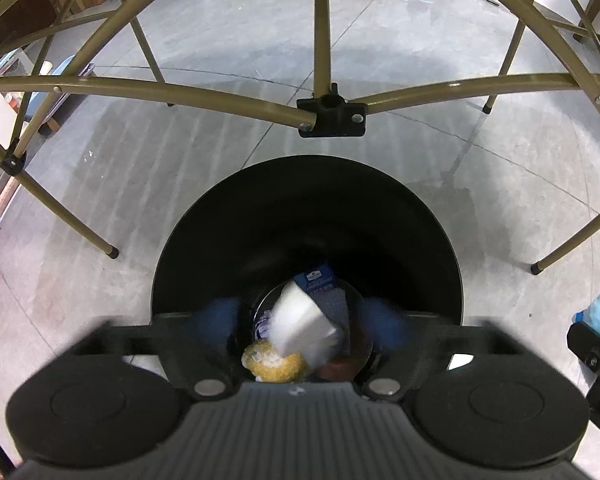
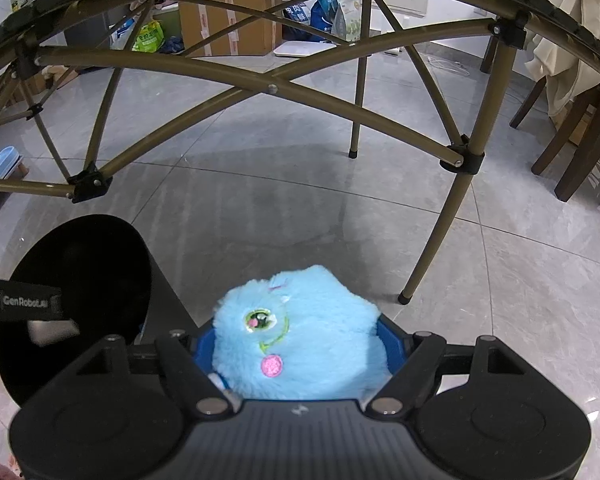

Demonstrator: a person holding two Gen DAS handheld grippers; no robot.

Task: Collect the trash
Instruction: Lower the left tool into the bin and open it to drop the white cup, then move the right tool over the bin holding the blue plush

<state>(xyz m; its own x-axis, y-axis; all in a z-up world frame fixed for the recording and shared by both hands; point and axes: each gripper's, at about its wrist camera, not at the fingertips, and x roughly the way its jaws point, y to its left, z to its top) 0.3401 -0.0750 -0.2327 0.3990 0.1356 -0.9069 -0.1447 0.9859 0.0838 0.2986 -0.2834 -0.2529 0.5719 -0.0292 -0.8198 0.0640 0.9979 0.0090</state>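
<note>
Left gripper (image 1: 302, 322) — blue-padded fingers spread apart and blurred — hung over the round black plastic trash bin (image 1: 306, 216). A white folded paper block (image 1: 300, 326) lay between the fingers, gripped by neither, above a yellow wrapper (image 1: 274, 366) inside the bin. Right gripper (image 2: 300, 344) was clamped on a fluffy light-blue plush toy (image 2: 296, 340) beside the bin, over the grey tiled floor (image 2: 300, 208).

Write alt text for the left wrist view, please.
The open left gripper hangs over a black trash bin, and a blurred white block sits between its blue fingers above trash inside. Tan table legs stand behind on grey floor.
</note>
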